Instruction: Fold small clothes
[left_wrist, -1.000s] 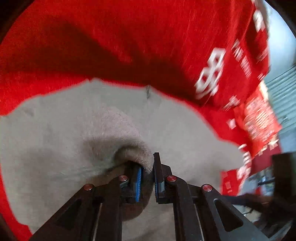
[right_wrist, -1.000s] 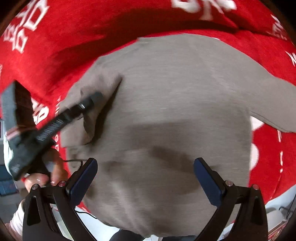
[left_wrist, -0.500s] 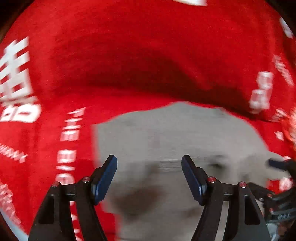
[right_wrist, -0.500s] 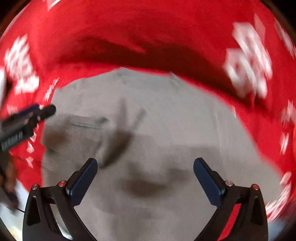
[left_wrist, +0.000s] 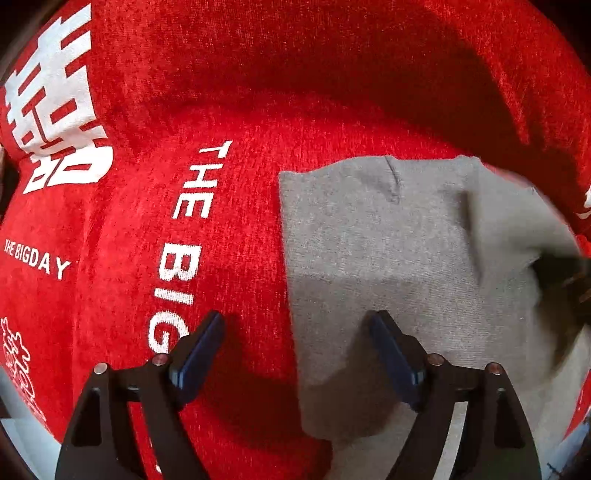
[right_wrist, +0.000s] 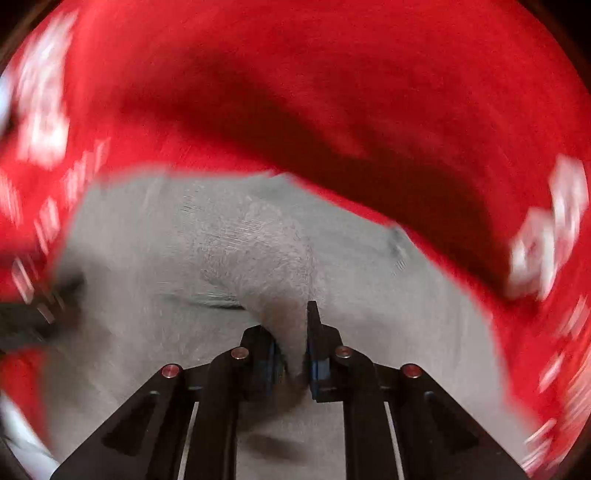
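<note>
In the left wrist view, the left gripper (left_wrist: 295, 343) hangs with its blue-padded fingers (left_wrist: 201, 345) spread wide and holding nothing, straddling the left edge of the grey knitted garment (left_wrist: 388, 258), which lies flat on the red plush cloth with white lettering (left_wrist: 177, 221). In the right wrist view, blurred by motion, the right gripper (right_wrist: 291, 347) is pinched tight on a raised fold of that grey garment (right_wrist: 258, 251), the red cloth (right_wrist: 295, 92) lying beyond it
</note>
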